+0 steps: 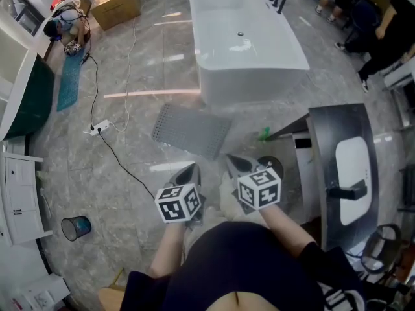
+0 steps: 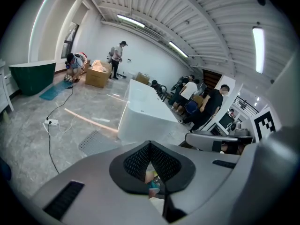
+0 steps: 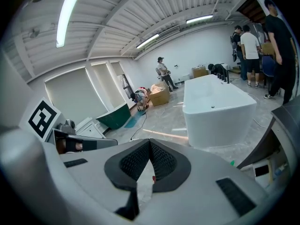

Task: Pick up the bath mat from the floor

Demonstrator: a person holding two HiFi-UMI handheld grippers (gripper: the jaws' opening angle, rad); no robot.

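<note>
The floor is polished grey marble-look stone that mirrors the ceiling strip lights as pale streaks. The room is a wide showroom under a white ribbed ceiling. A white freestanding bathtub stands in the middle. A dark green tub sits at the left edge with a teal mat beside it, and a cardboard box lies further back. A black cable runs across the floor to a white power strip. A grey vanity worktop with a white basin stands at the right.

The bath mat — grey and perforated — lies flat on the floor just before the near end of the bathtub. It is ahead of both tools and apart from them.

The left tool and right tool are side by side, angled down. The jaws of each are closed together with nothing between them. Their cubes carry black-and-white square markers — the one print that can be made out.
</note>
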